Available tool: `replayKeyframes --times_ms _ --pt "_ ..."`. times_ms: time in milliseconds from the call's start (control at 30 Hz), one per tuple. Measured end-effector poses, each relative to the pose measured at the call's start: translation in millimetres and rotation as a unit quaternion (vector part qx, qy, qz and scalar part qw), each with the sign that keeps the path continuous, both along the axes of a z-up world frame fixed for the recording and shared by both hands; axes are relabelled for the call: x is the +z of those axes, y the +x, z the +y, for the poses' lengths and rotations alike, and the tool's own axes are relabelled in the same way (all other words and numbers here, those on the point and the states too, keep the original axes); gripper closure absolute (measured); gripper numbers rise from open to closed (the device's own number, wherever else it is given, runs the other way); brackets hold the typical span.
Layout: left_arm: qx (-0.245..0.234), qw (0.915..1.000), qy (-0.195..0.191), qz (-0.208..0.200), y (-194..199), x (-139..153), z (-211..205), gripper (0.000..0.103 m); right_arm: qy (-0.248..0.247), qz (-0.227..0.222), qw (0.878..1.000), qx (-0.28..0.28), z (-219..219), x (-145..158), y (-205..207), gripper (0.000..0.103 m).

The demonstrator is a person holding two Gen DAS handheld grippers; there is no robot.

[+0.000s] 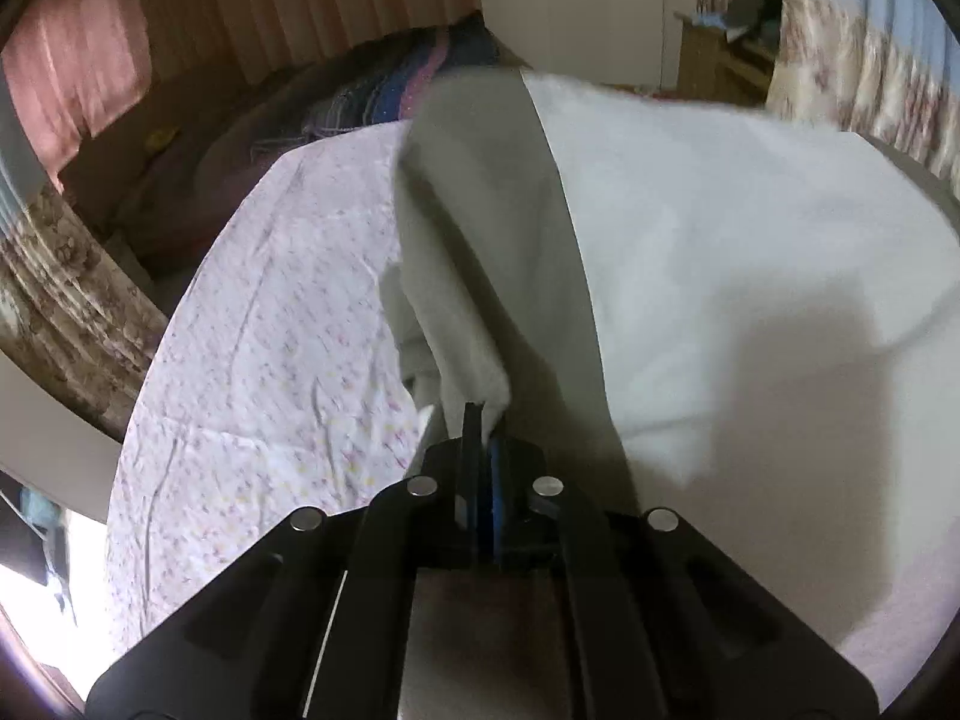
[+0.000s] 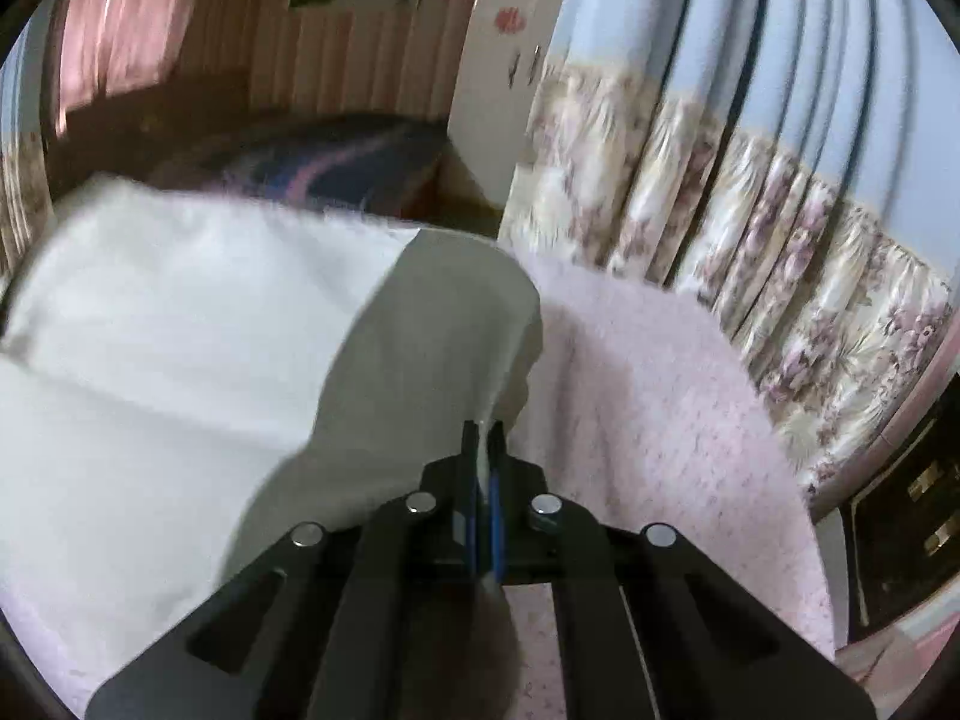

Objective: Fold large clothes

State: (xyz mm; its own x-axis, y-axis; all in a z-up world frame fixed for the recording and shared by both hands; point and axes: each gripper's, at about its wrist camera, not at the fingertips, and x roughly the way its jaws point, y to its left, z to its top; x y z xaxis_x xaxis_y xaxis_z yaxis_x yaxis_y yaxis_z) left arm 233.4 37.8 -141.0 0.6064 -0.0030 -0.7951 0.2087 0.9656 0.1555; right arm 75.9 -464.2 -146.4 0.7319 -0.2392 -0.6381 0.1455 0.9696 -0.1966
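A large white garment point(image 1: 690, 252) with a grey band lies spread over a bed with a pale pink patterned sheet point(image 1: 270, 300). My left gripper point(image 1: 483, 414) is shut on the garment's left edge, and the cloth rises from its tips in a lifted fold. In the right wrist view the same white garment point(image 2: 180, 324) fills the left half. My right gripper point(image 2: 483, 429) is shut on its grey right edge, with a sliver of white cloth pinched between the blue pads. Both views are blurred by motion.
A dark blue and purple blanket point(image 1: 396, 90) lies at the bed's far end. Flowered curtains point(image 2: 750, 228) hang close along the right side of the bed. A dark cabinet point(image 2: 912, 510) stands low on the right. A wooden panelled wall point(image 1: 336, 6) is behind.
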Motion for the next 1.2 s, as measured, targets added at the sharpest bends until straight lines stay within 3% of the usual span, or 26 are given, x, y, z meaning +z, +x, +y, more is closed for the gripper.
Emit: replayKeyframes --times_ms 67,133,167,200,233,267,300,333,433,533,600,733,833,900,1200 --pt "-0.002 0.9993 0.031 -0.018 -3.3 -0.6 -9.9 0.101 0.014 -0.005 1.000 -0.005 -3.4 -0.3 -1.1 0.099" --pt "0.005 0.9994 0.024 -0.025 -5.1 8.6 -7.1 0.097 0.031 -0.020 0.999 -0.014 -5.4 11.1 -5.9 0.088" --pt "0.011 0.9995 0.015 -0.027 -5.1 15.0 -3.0 0.095 0.040 -0.030 0.999 -0.017 -5.5 21.2 -13.0 0.081" --pt "0.015 0.9994 0.003 -0.030 -7.3 22.4 0.5 0.090 0.051 -0.046 0.998 -0.016 -3.0 30.8 -20.5 0.056" --pt "0.024 0.9990 -0.006 -0.036 -11.8 32.0 5.6 0.070 0.063 -0.069 0.996 -0.014 2.0 41.9 -30.8 0.034" --pt "0.036 0.9982 -0.012 -0.046 -17.3 40.6 10.5 0.055 0.075 -0.094 0.993 -0.005 10.1 53.9 -40.6 0.030" --pt "0.048 0.9970 -0.018 -0.058 -22.3 48.6 13.5 0.023 0.085 -0.102 0.991 0.008 17.8 59.7 -46.1 0.029" --pt "0.060 0.9951 -0.028 -0.073 -29.5 59.2 14.5 0.012 0.104 -0.101 0.989 0.028 30.0 63.5 -50.0 0.029" --pt "0.039 0.9931 -0.079 -0.078 -48.6 76.0 4.2 0.011 0.147 -0.079 0.983 0.070 61.5 53.7 -48.0 0.029" --pt "-0.003 0.9914 -0.116 -0.060 -63.8 76.7 -26.0 0.011 0.155 -0.049 0.981 0.103 90.5 34.2 -42.8 0.029" --pt "-0.031 0.9928 -0.103 -0.052 -70.3 67.2 -52.6 0.011 0.139 -0.025 0.983 0.119 108.8 20.7 -40.0 0.029" --pt "-0.036 0.9983 -0.042 -0.019 -68.2 25.1 -72.6 0.017 0.103 0.013 0.989 0.104 115.0 -0.4 -40.6 0.030" --pt "-0.038 0.9969 -0.068 0.015 -59.4 -2.1 -59.6 0.017 0.082 0.024 0.992 0.096 105.5 -11.6 -43.8 0.030" --pt "-0.025 0.9989 -0.041 0.000 -58.2 -6.3 -60.0 0.017 0.090 0.030 0.991 0.098 96.6 -19.3 -43.7 0.031" --pt "-0.042 0.9980 -0.046 -0.010 -57.2 -15.8 -57.4 0.014 0.110 0.041 0.986 0.117 88.7 -26.8 -40.3 0.031"
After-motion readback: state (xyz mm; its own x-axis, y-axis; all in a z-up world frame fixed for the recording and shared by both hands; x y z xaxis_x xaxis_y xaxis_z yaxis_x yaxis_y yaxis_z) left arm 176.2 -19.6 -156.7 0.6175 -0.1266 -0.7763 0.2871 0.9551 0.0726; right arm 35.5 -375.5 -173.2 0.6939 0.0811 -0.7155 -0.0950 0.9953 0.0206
